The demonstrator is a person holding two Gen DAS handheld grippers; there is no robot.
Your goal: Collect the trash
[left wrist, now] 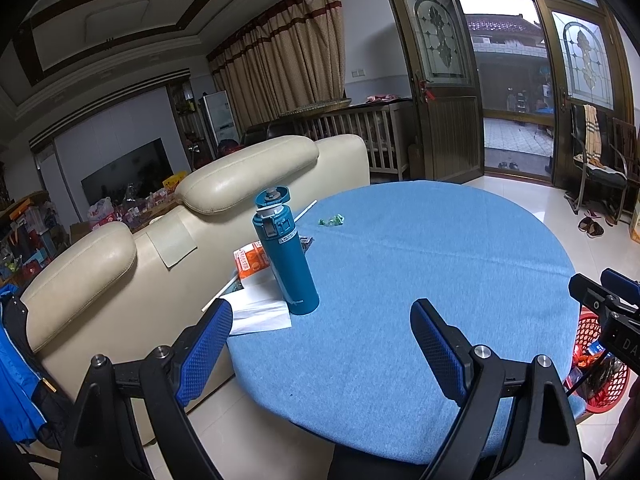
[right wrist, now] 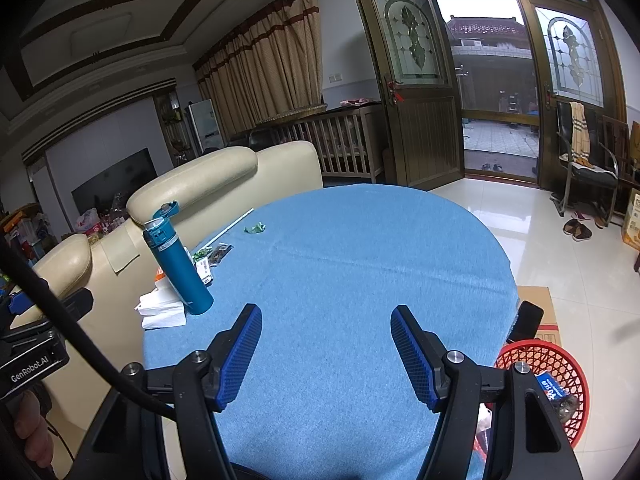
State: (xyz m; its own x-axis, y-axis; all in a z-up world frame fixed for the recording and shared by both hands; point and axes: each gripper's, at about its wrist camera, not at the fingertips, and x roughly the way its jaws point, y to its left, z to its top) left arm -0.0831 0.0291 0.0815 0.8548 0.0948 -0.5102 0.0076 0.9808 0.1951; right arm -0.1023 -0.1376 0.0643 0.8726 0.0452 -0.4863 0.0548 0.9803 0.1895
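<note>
A crumpled green wrapper (left wrist: pixel 331 220) (right wrist: pixel 255 228) lies on the far left part of the round blue table (left wrist: pixel 420 280) (right wrist: pixel 360 272). Near the left edge lie a white tissue (left wrist: pixel 260 314) (right wrist: pixel 162 312), an orange carton (left wrist: pixel 251 262), a dark wrapper (right wrist: pixel 218 253) and a white straw (right wrist: pixel 236 222). A red mesh trash basket (left wrist: pixel 600 368) (right wrist: pixel 548 364) with trash in it stands on the floor at the table's right. My left gripper (left wrist: pixel 322 320) and right gripper (right wrist: pixel 326 320) are both open and empty above the near table edge.
A teal flask (left wrist: pixel 286 256) (right wrist: pixel 178 264) with its lid open stands by the tissue. A cream sofa (left wrist: pixel 224 176) backs onto the table's left. A cardboard box (right wrist: pixel 540 312) lies on the floor beyond the basket. A chair (right wrist: pixel 588 168) stands by the door.
</note>
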